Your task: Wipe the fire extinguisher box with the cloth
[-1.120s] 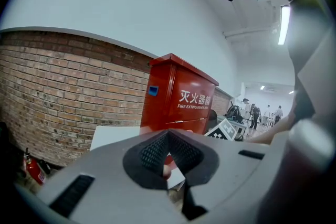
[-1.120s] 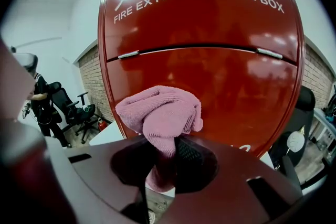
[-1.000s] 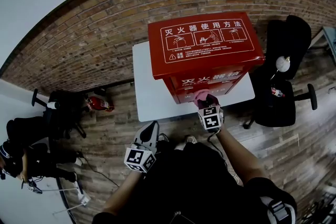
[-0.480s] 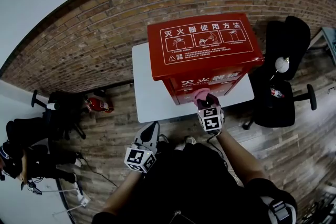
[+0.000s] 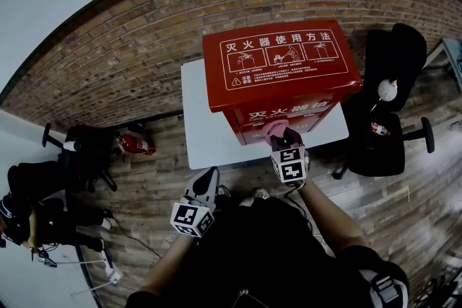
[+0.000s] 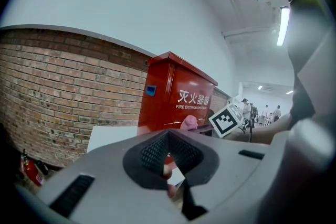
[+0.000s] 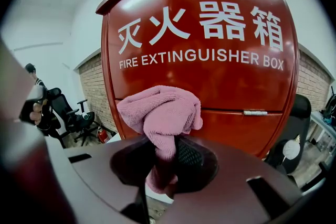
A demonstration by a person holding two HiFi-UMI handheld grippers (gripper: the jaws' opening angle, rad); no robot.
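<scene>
Indoor office-type workspace. Indicators: exposed brick wall (image 5: 144, 47), wood-plank floor (image 5: 404, 205), black swivel office chairs (image 5: 393, 61), a white table (image 5: 206, 126), a tube ceiling light (image 6: 284, 25), and people (image 6: 245, 108) standing in a lit open hall beyond.

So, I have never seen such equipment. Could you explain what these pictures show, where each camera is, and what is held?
There is no robot here: a person holds a two-jaw gripper in each hand. The head view looks down from the person's head. The other two cameras ride on the grippers and look along their jaws. A red fire extinguisher box stands on a white table in front of a brick wall. The right gripper is shut on a pink cloth, held at the box's front. The left gripper is held back near the person's body, shut and empty.
</scene>
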